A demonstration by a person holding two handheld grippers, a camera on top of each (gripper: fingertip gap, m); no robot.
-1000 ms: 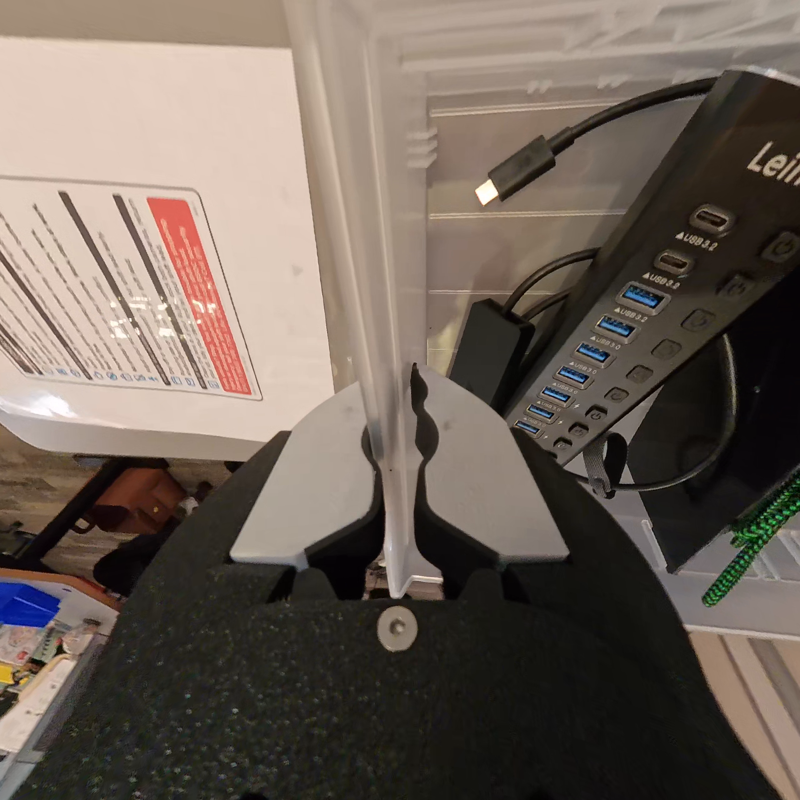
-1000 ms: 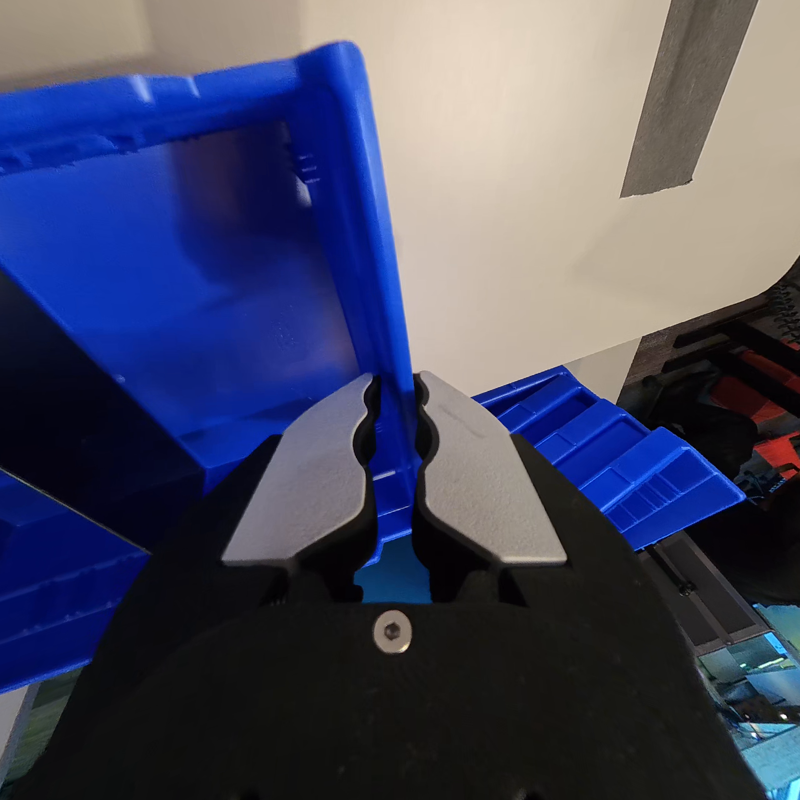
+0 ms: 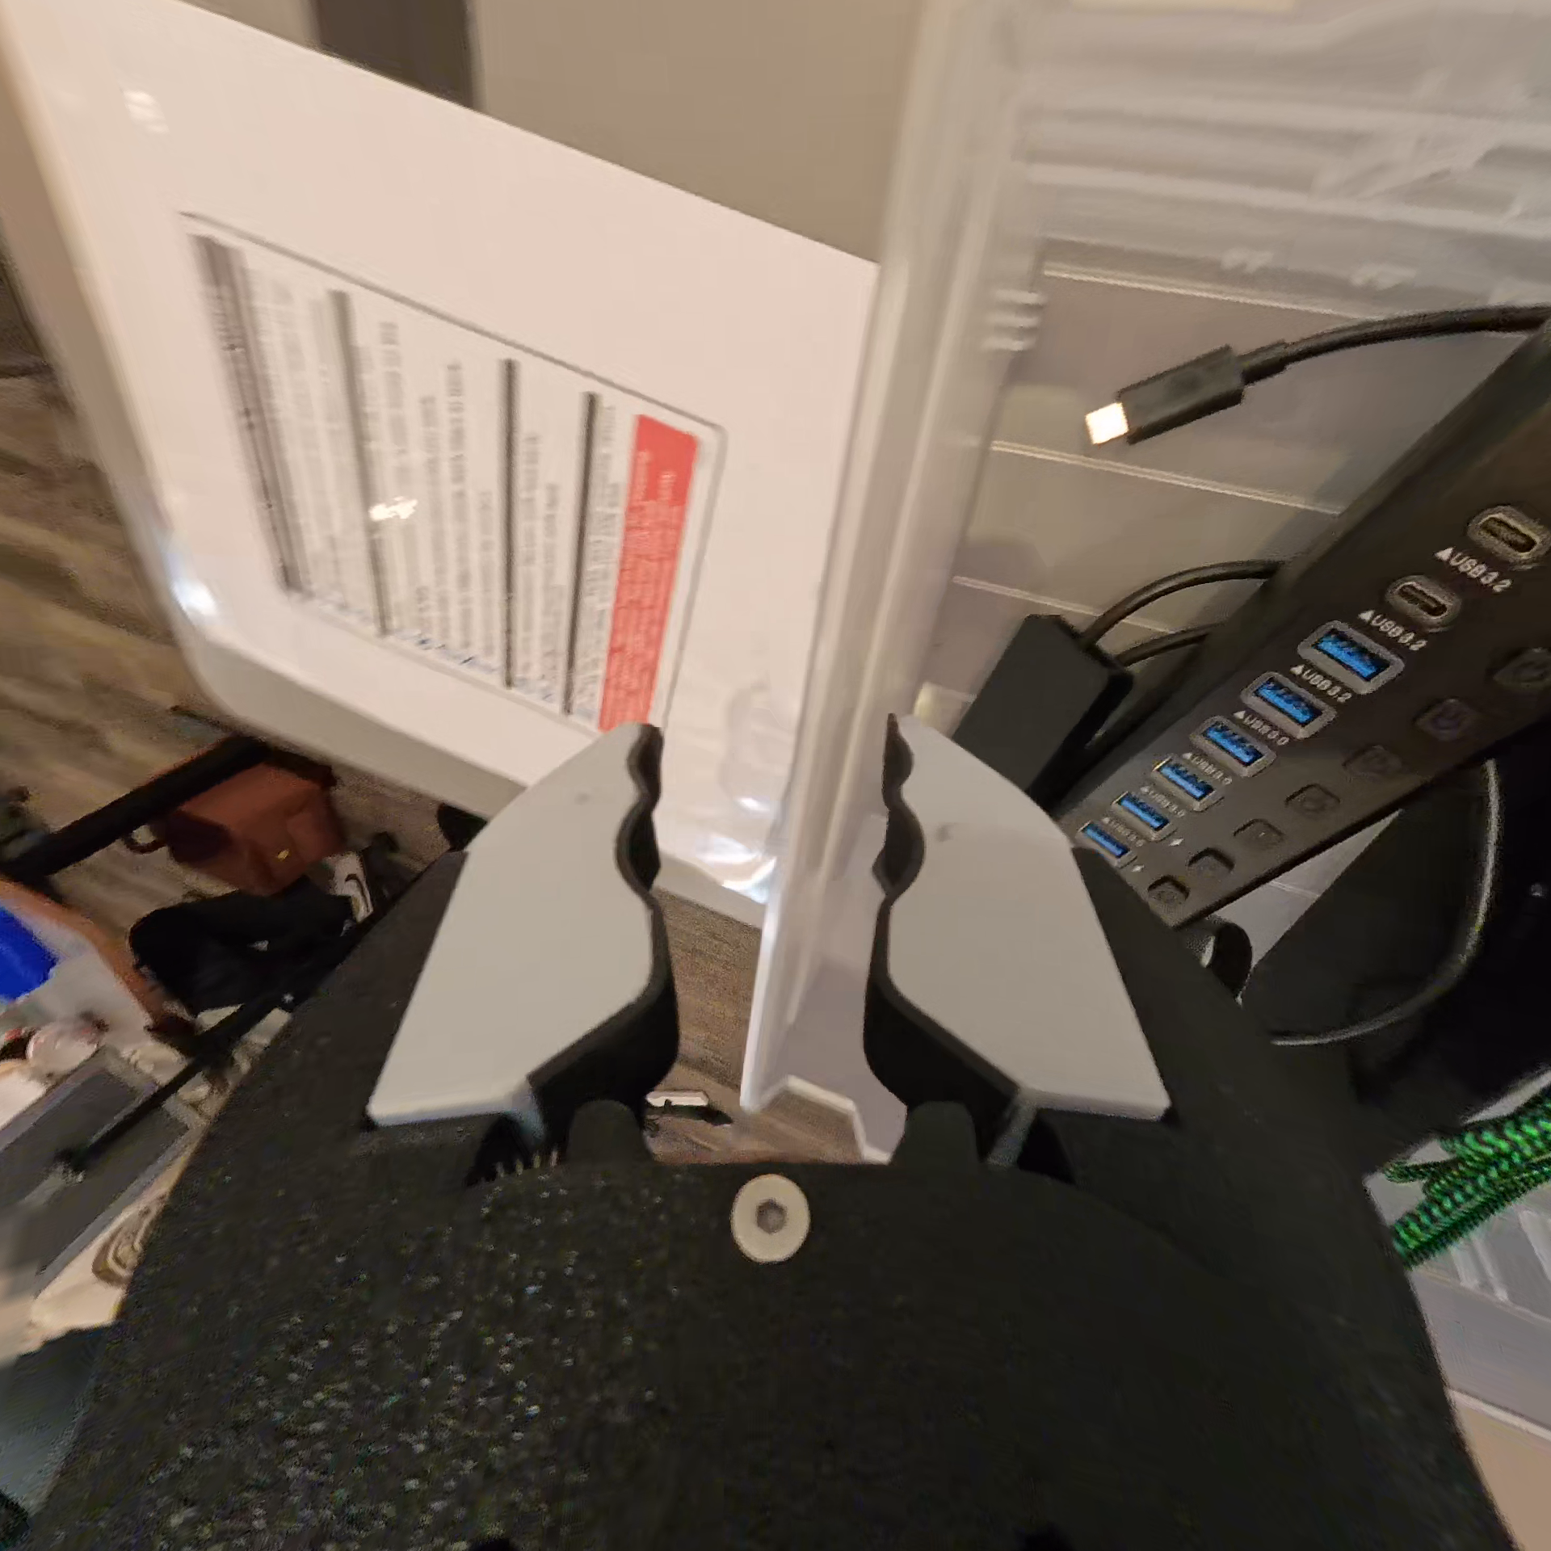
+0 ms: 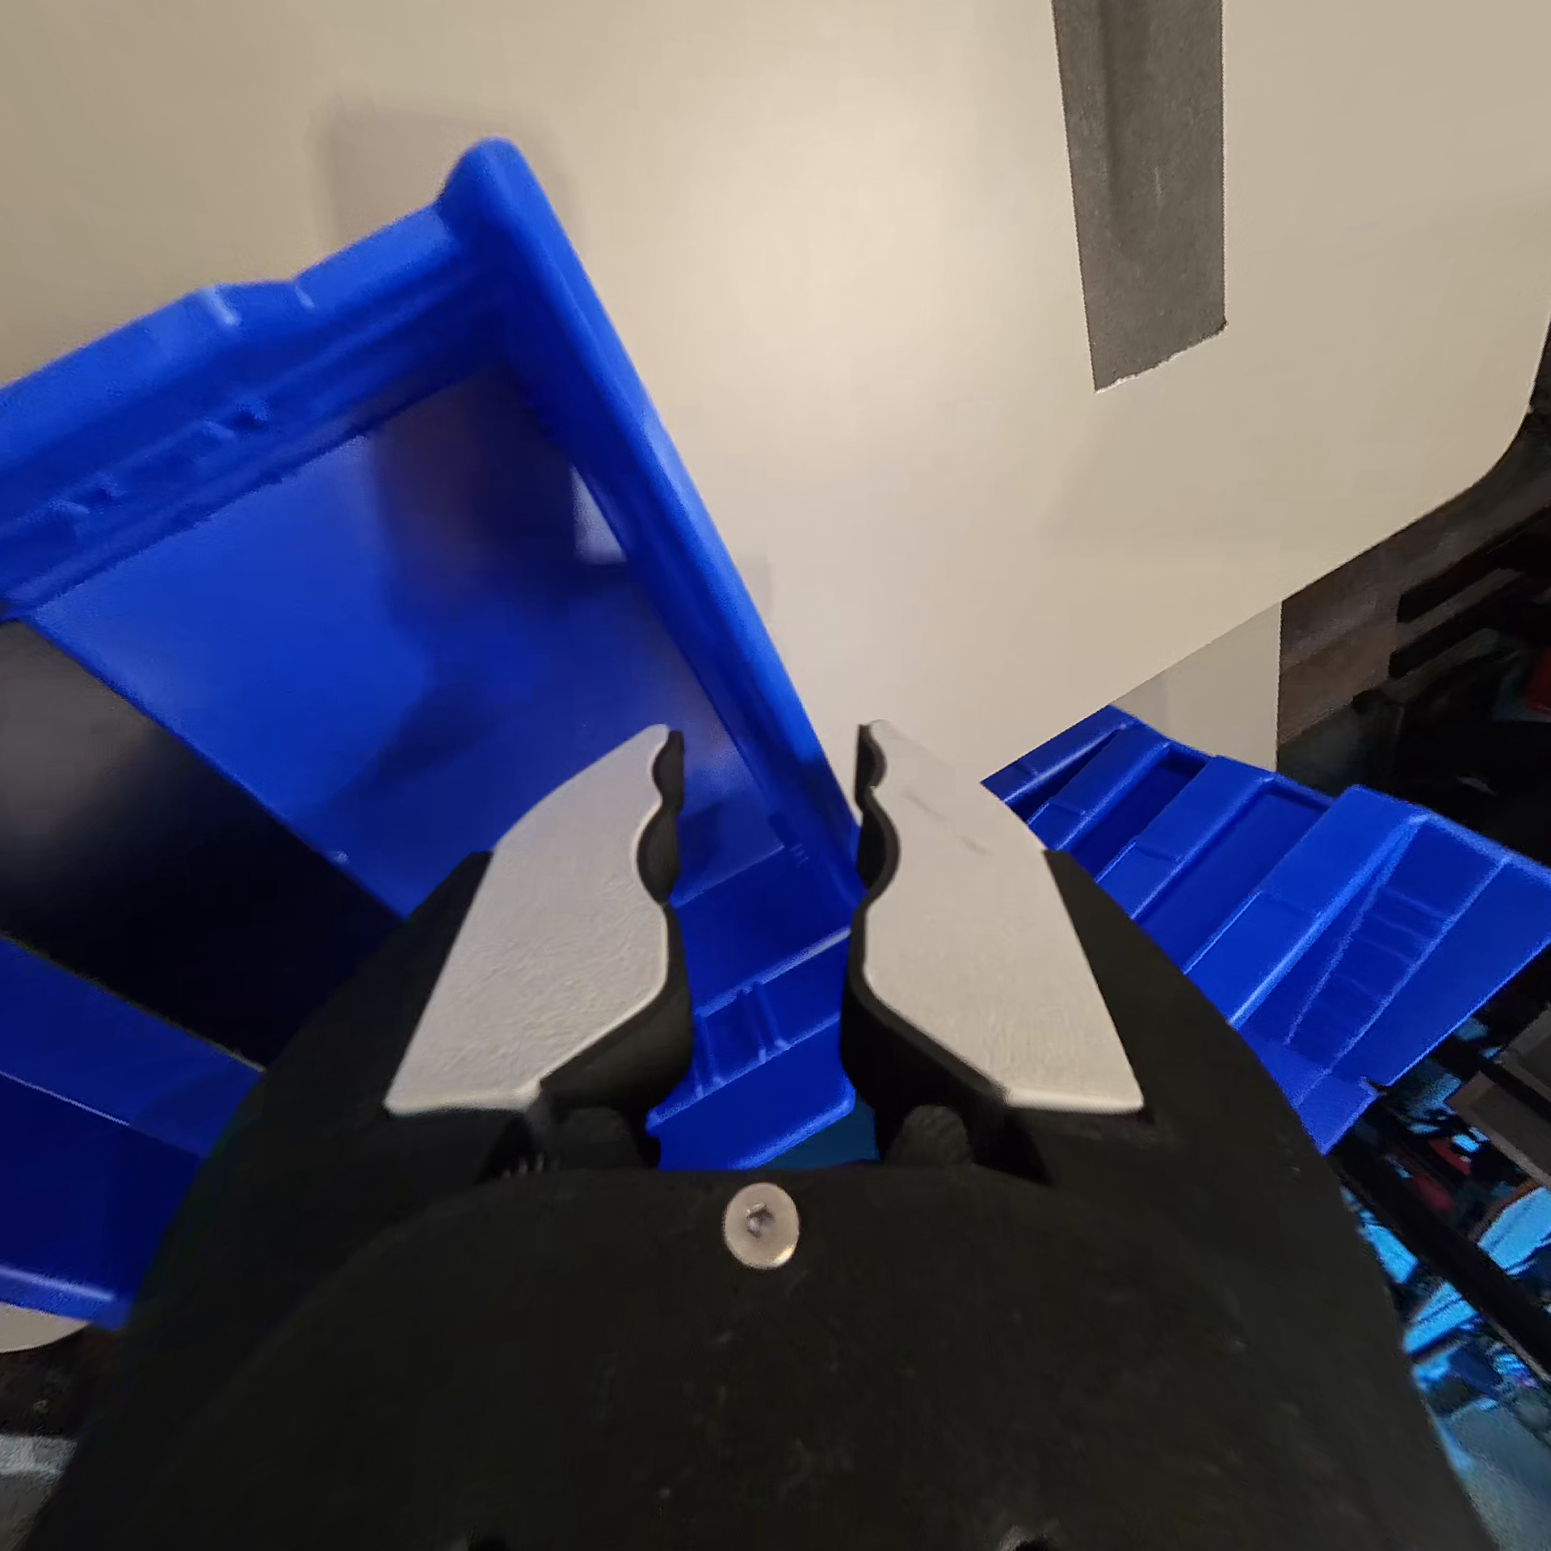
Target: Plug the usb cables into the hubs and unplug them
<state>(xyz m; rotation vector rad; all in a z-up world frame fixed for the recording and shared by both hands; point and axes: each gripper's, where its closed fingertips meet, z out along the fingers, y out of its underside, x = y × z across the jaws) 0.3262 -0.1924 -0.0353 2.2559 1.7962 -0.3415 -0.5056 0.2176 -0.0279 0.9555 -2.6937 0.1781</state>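
The left wrist view is smeared by motion, and the clear bin that fills its right side runs off the top and right edges. Inside it a black hub leans at a slant, its upper end cut off. A loose black cable plug hangs free above the hub, not seated in any port. A green braided cable shows only partly at the right edge.

The left gripper is released, jaws spread wide astride the clear bin's wall; the right-hand finger looks close against the wall, but contact is hard to judge.

The right gripper is likewise spread apart around the rim of a blue bin; whether it touches the plastic is unclear. The blue bin's left part is cropped and dark inside.
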